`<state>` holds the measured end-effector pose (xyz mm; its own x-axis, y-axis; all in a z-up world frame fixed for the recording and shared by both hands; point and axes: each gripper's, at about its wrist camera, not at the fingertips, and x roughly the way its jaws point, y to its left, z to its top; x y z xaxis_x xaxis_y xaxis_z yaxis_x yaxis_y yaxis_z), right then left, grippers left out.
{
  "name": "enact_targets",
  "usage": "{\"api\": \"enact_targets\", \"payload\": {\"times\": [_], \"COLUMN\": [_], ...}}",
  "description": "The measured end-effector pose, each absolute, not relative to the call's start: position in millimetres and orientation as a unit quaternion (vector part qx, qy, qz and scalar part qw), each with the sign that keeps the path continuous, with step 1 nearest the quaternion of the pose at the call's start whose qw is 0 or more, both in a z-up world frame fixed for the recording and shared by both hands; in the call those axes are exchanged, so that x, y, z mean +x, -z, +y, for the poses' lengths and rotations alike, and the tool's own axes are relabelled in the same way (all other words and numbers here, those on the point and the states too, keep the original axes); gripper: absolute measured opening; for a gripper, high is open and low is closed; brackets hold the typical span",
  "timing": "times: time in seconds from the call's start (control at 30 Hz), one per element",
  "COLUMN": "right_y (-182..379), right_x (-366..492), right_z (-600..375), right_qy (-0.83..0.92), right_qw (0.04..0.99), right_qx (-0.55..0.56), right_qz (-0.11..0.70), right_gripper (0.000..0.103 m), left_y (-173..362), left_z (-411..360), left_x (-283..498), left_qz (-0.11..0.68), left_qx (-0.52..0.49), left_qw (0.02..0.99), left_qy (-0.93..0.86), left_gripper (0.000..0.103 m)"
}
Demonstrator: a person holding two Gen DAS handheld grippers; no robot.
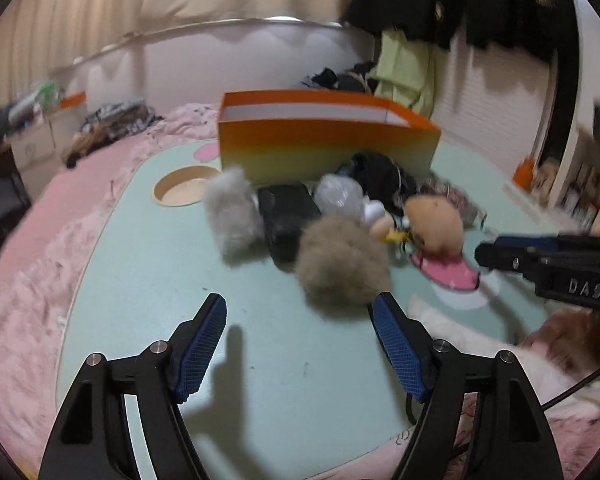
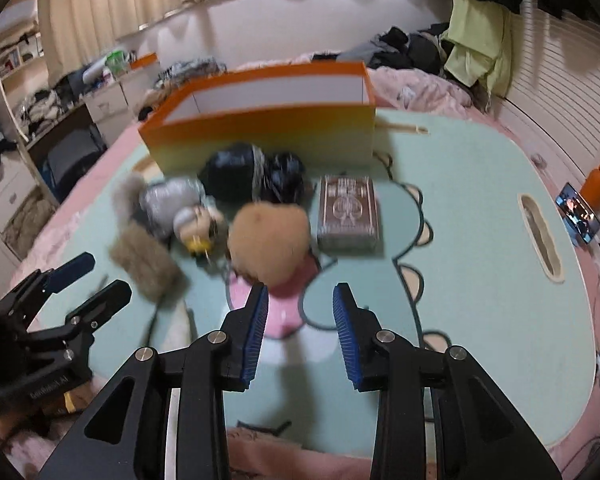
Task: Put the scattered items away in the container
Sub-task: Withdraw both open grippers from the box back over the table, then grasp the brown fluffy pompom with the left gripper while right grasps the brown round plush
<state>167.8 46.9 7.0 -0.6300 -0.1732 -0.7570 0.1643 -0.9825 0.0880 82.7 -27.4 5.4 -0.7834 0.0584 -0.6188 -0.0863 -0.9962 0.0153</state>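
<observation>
Nearest the right wrist camera, the right gripper (image 2: 300, 296) hangs low over the mint-green counter (image 2: 480, 264) with its jaws moderately apart and nothing between them, the peach pompom (image 2: 269, 236) sitting just beyond the tips at about 11 o'clock. Left gripper (image 1: 300, 308) is likewise empty, its jaws spread wide, with the brown pompom (image 1: 342, 264) just past the tips at 1 o'clock. None of the loose things look to be in the orange box (image 2: 260, 128) yet, which stands open-topped at 12 o'clock behind the heap; what shows of its inside is bare white wall. Grey pompom (image 1: 232, 212), a black case (image 1: 286, 220), a small doll (image 2: 198, 220), a black bundle (image 2: 252, 174) and a patterned card box (image 2: 347, 212) all lie on the counter in front of it. This reads as the reach for a first pick. Next, I judge, each gripper must ease forward and down until a pompom sits between the pads, then squeeze gently; soft fur should compress easily, and blur hides the finer gaps.
</observation>
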Motion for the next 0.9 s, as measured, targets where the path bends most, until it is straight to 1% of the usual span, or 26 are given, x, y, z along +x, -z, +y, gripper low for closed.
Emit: {"api": "enact_targets", "payload": {"times": [0.13, 0.17, 0.2, 0.27, 0.33, 0.4, 0.47, 0.53, 0.63, 0.73, 0.83, 0.87, 0.9], "right_y": [4, 5, 6, 6, 7, 8, 8, 8, 8, 8, 8, 8, 7], "right_x": [159, 159, 160, 161, 161, 162, 163, 163, 164, 165, 165, 165, 165], "right_z": [50, 52, 54, 57, 57, 55, 55, 55, 56, 56, 55, 56, 56], "right_qy": [0.891, 0.891, 0.891, 0.891, 0.89, 0.89, 0.889, 0.889, 0.889, 0.889, 0.889, 0.889, 0.889], "right_qw": [0.085, 0.083, 0.079, 0.073, 0.078, 0.08, 0.087, 0.089, 0.09, 0.091, 0.091, 0.092, 0.092], "right_qx": [0.445, 0.446, 0.447, 0.447, 0.449, 0.45, 0.45, 0.449, 0.448, 0.447, 0.447, 0.447, 0.447], "right_qz": [-0.011, -0.014, -0.016, -0.016, -0.017, -0.015, -0.015, -0.017, -0.023, -0.028, -0.029, -0.029, -0.03], "right_gripper": [0.035, 0.037, 0.04, 0.056, 0.065, 0.067, 0.071, 0.071, 0.071, 0.071, 0.071, 0.071, 0.071], "left_y": [-1, 2, 3, 3, 4, 6, 6, 4, -6, -19, -27, -28, -27], "left_z": [-33, -37, -40, -39, -33, -28, -27, -31, -33, -30, -29, -28, -26], "left_x": [78, 75, 75, 76, 77, 78, 80, 80, 82, 78, 67, 62, 57], "left_qz": [0.007, -0.001, -0.003, -0.002, 0.013, 0.025, 0.023, 0.012, 0.009, 0.014, -0.002, -0.003, -0.001], "left_qx": [-0.342, -0.352, -0.353, -0.352, -0.352, -0.353, -0.352, -0.348, -0.325, -0.303, -0.293, -0.294, -0.3], "left_qw": [0.034, 0.032, 0.028, 0.03, 0.03, 0.028, 0.034, 0.045, 0.059, 0.07, 0.078, 0.077, 0.078], "left_qy": [-0.939, -0.935, -0.935, -0.936, -0.935, -0.935, -0.935, -0.936, -0.944, -0.95, -0.953, -0.953, -0.951], "left_gripper": [0.077, 0.077, 0.079, 0.083, 0.087, 0.09, 0.09, 0.089, 0.085, 0.084, 0.083, 0.081, 0.074]}}
